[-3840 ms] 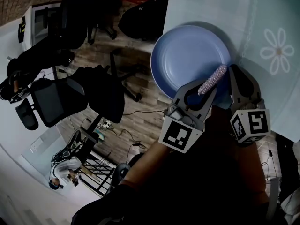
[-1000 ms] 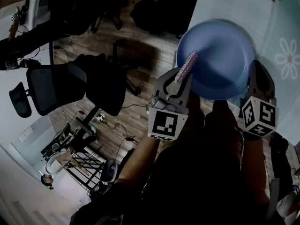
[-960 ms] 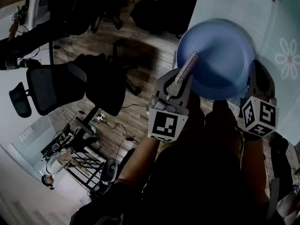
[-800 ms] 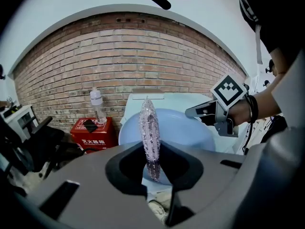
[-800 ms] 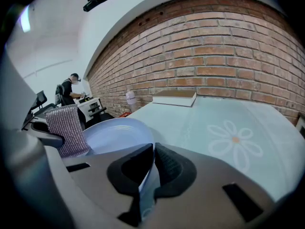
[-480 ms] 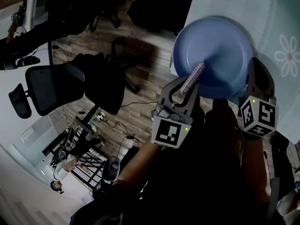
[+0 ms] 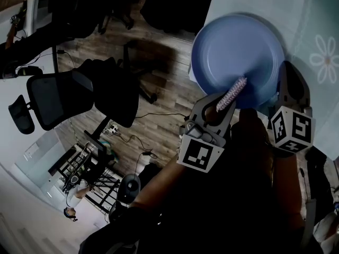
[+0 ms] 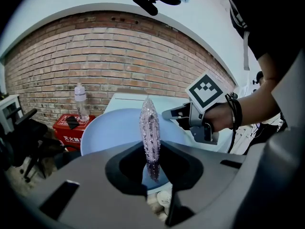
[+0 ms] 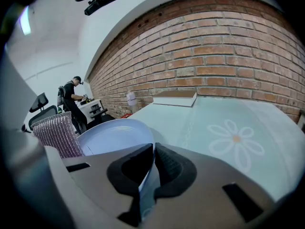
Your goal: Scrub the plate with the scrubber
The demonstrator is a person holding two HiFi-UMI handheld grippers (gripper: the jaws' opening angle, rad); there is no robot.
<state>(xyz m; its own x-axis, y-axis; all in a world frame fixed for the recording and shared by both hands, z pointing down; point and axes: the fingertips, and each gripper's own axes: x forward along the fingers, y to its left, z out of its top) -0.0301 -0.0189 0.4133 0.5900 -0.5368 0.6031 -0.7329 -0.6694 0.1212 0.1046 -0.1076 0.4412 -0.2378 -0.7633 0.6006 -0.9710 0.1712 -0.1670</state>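
Note:
A round blue plate (image 7: 235, 57) is held in the air at the table's left edge. My right gripper (image 7: 279, 89) is shut on its near right rim, and the rim (image 9: 145, 175) runs between the jaws in the right gripper view. My left gripper (image 7: 222, 107) is shut on a purple-pink knobbly scrubber (image 7: 232, 94) whose tip lies against the plate's lower part. In the left gripper view the scrubber (image 8: 150, 132) stands upright in front of the plate (image 8: 109, 130). The scrubber (image 9: 57, 137) also shows at the left of the right gripper view.
A pale glass table (image 7: 307, 15) with a white flower print (image 7: 326, 60) lies under and right of the plate. Black office chairs (image 7: 63, 97) stand on the wooden floor at left. A water bottle (image 8: 80, 101) and a red box (image 8: 71, 128) stand by the brick wall. A person (image 9: 71, 97) is far off.
The scrubber has swept from the plate's left rim down and right across its lower face. The plate has drifted slightly up and left in view. Both grippers kept their hold.

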